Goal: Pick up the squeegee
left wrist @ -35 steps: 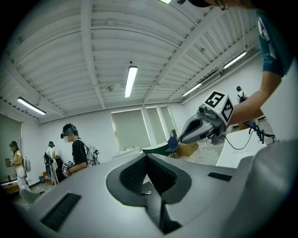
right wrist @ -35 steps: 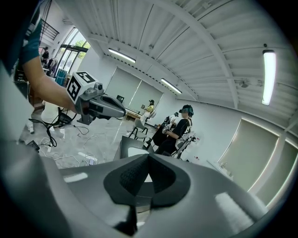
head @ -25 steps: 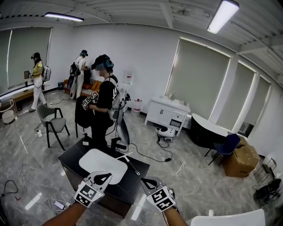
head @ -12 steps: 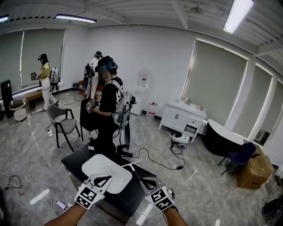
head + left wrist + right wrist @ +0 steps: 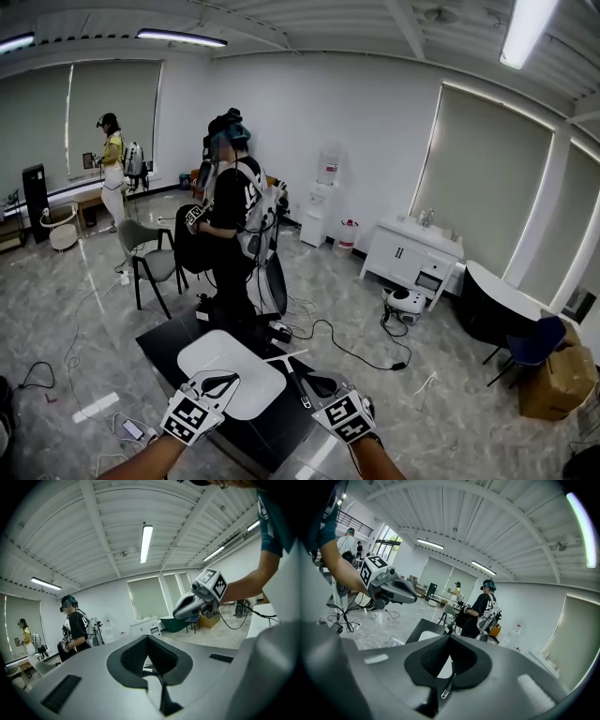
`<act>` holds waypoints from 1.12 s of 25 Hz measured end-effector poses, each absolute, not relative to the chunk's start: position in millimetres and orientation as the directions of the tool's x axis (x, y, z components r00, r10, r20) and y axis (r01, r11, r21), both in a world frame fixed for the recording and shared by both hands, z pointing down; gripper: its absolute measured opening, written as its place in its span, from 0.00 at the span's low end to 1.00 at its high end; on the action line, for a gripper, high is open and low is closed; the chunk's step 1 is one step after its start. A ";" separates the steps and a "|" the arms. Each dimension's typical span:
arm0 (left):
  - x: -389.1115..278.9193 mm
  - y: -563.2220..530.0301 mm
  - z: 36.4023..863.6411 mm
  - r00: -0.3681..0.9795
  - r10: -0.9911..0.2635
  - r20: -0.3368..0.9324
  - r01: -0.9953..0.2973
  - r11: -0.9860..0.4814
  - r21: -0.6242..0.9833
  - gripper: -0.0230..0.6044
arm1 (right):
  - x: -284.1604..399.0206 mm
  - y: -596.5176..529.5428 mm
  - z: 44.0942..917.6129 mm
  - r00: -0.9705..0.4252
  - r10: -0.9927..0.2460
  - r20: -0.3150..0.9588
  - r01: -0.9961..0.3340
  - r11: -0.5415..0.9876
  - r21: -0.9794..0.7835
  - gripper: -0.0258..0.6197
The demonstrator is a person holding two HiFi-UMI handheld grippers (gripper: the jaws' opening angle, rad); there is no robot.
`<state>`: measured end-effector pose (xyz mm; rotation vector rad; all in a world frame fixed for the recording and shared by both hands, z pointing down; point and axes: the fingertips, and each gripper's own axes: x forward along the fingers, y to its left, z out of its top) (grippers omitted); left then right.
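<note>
Two handheld grippers hover at the near edge of a dark surface (image 5: 169,337), both clenched shut on nothing. Between them, the squeegee (image 5: 293,371) lies flat on the surface beside a white board (image 5: 230,366), untouched. Left gripper (image 5: 218,379) overlaps the board's near edge; right gripper (image 5: 315,382) is just beside the squeegee's handle.

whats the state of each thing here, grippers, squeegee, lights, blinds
left gripper: shut, empty
right gripper: shut, empty
squeegee: lying flat on the black table, not held
white board: lying flat on the table
ceiling light: on
window blinds: drawn down
</note>
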<state>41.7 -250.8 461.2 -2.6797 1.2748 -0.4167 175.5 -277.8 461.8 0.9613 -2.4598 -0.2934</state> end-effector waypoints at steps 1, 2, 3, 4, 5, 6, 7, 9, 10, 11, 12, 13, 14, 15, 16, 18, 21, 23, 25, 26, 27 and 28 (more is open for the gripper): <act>42.7 -254.5 462.0 0.598 -0.779 0.189 -0.738 -0.627 -0.248 0.04 | 175.8 -283.0 462.4 -0.643 -0.679 0.355 -0.578 0.734 0.358 0.06; 42.5 -259.0 463.7 0.595 -0.780 0.192 -0.740 -0.625 -0.249 0.04 | 175.0 -288.1 462.9 -0.647 -0.675 0.354 -0.576 0.737 0.354 0.06; 41.3 -264.4 465.6 0.593 -0.781 0.194 -0.741 -0.624 -0.248 0.04 | 173.6 -293.4 464.0 -0.650 -0.672 0.355 -0.574 0.741 0.350 0.06; 39.3 -270.6 467.0 0.591 -0.782 0.196 -0.743 -0.623 -0.247 0.04 | 172.1 -299.3 466.2 -0.651 -0.669 0.359 -0.573 0.743 0.346 0.06; 36.9 -277.8 468.2 0.590 -0.783 0.196 -0.744 -0.622 -0.244 0.04 | 170.8 -306.0 469.3 -0.650 -0.667 0.364 -0.573 0.744 0.343 0.06; 34.2 -286.0 469.7 0.590 -0.783 0.196 -0.745 -0.622 -0.242 0.04 | 169.3 -313.7 472.6 -0.648 -0.668 0.367 -0.575 0.744 0.340 0.06; 31.2 -295.3 471.9 0.592 -0.782 0.197 -0.744 -0.624 -0.239 0.04 | 167.2 -322.2 475.9 -0.645 -0.669 0.370 -0.577 0.743 0.338 0.06; 25.4 -317.7 478.4 0.599 -0.775 0.200 -0.740 -0.632 -0.231 0.04 | 162.1 -340.9 482.4 -0.637 -0.672 0.377 -0.581 0.740 0.338 0.06; 23.1 -330.5 481.3 0.604 -0.771 0.202 -0.737 -0.637 -0.225 0.04 | 159.7 -351.2 485.2 -0.631 -0.674 0.383 -0.584 0.739 0.338 0.06; 21.4 -344.0 483.3 0.610 -0.766 0.204 -0.734 -0.643 -0.220 0.04 | 157.5 -361.8 487.8 -0.625 -0.677 0.389 -0.588 0.736 0.335 0.06; 19.8 -357.6 484.1 0.617 -0.760 0.206 -0.729 -0.650 -0.216 0.04 | 155.1 -372.4 490.2 -0.619 -0.679 0.394 -0.594 0.733 0.331 0.06; 18.1 -370.9 484.6 0.625 -0.752 0.207 -0.722 -0.659 -0.212 0.04 | 151.9 -382.6 492.5 -0.612 -0.683 0.399 -0.601 0.730 0.326 0.06; 15.8 -383.7 485.6 0.635 -0.744 0.208 -0.714 -0.668 -0.207 0.04 | 148.0 -392.6 494.8 -0.605 -0.686 0.405 -0.607 0.726 0.323 0.06; 13.1 -396.2 486.5 0.644 -0.736 0.208 -0.708 -0.677 -0.203 0.04 | 143.8 -402.6 497.0 -0.596 -0.689 0.412 -0.613 0.722 0.320 0.06; 10.1 -408.6 486.5 0.651 -0.730 0.207 -0.702 -0.683 -0.201 0.04 | 139.9 -412.9 498.9 -0.589 -0.692 0.417 -0.620 0.718 0.317 0.06; 6.8 -433.0 488.1 0.667 -0.715 0.211 -0.688 -0.699 -0.196 0.04 | 136.7 -434.3 502.4 -0.573 -0.701 0.425 -0.636 0.707 0.310 0.06; 7.4 -465.8 491.0 0.689 -0.692 0.217 -0.666 -0.722 -0.188 0.04 | 139.5 -462.4 507.6 -0.552 -0.712 0.434 -0.656 0.692 0.301 0.06; 5.1 -485.6 492.7 0.696 -0.685 0.215 -0.660 -0.729 -0.182 0.04 | 139.7 -478.3 512.5 -0.540 -0.718 0.439 -0.667 0.684 0.297 0.06; -0.6 -502.9 498.1 0.704 -0.677 0.215 -0.655 -0.735 -0.173 0.04 | 136.4 -492.0 521.0 -0.527 -0.723 0.447 -0.678 0.675 0.291 0.06; -4.5 -510.1 502.1 0.707 -0.673 0.215 -0.652 -0.739 -0.168 0.04 | 133.4 -497.8 525.9 -0.521 -0.725 0.449 -0.683 0.670 0.290 0.06; -8.7 -516.4 506.2 0.711 -0.670 0.215 -0.649 -0.742 -0.164 0.04 | 130.0 -503.1 530.6 -0.516 -0.728 0.452 -0.688 0.666 0.289 0.06; -12.3 -522.1 510.0 0.714 -0.666 0.215 -0.647 -0.745 -0.159 0.04 | 126.9 -508.1 535.0 -0.510 -0.729 0.456 -0.691 0.663 0.288 0.06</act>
